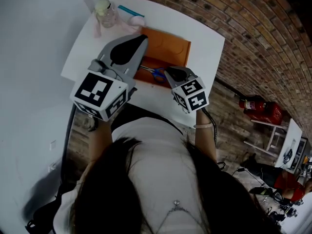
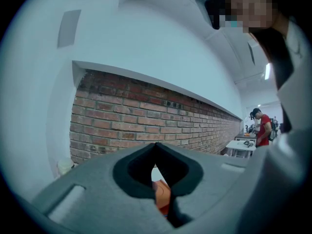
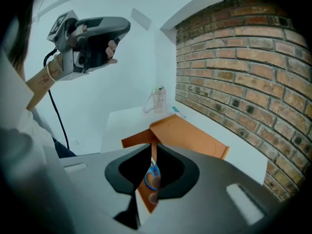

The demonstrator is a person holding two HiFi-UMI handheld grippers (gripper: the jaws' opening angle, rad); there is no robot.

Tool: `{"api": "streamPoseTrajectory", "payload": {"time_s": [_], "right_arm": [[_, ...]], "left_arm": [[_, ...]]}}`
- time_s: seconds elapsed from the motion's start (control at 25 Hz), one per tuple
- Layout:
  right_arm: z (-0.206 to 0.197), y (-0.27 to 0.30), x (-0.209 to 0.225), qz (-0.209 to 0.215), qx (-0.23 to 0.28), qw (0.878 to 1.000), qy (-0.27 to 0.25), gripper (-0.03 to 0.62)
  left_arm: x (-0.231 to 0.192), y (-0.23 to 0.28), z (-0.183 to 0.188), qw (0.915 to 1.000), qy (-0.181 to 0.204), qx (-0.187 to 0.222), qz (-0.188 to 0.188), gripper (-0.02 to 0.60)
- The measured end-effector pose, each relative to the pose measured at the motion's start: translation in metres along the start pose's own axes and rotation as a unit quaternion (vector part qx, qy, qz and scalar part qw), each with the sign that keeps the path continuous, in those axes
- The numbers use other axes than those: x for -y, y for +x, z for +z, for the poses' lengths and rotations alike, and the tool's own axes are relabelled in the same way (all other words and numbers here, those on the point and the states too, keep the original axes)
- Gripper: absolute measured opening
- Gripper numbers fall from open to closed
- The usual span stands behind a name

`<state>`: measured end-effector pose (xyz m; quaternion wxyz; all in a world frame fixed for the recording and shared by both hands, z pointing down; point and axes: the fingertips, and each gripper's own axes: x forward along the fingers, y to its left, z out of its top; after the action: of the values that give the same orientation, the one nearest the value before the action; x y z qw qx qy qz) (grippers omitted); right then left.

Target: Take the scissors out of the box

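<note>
Dim, cool, even indoor light; heavy fisheye curvature, dark vignetted corners, soft blur in the near foreground

A white table (image 1: pixel 197 30) is standing beside a brick wall (image 1: pixel 253 28). At its far corner a clear jar (image 1: pixel 105 12) is sitting near a thin teal strip (image 1: pixel 130 10). On the floor — well apart — what looks like a red fire extinguisher (image 1: pixel 253 105) is lying.

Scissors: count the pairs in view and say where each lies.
1. The blue-handled scissors lie inside the open orange box, just ahead of the right gripper, which may hide others.
</note>
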<state>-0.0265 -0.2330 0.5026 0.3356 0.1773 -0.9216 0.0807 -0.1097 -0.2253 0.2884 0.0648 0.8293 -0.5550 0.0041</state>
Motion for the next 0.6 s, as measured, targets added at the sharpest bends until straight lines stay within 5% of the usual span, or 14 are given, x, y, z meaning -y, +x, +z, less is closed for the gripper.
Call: {"api": "streamPoseTrajectory", "payload": {"time_s": [0.6], "right_arm": [[-0.025,0.03,-0.003,0.04,-0.071,0.996,-0.024,0.071]], "left_arm": [[-0.021,0.009,-0.003,0.9998,-0.014,0.006,0.013,0.0]]}}
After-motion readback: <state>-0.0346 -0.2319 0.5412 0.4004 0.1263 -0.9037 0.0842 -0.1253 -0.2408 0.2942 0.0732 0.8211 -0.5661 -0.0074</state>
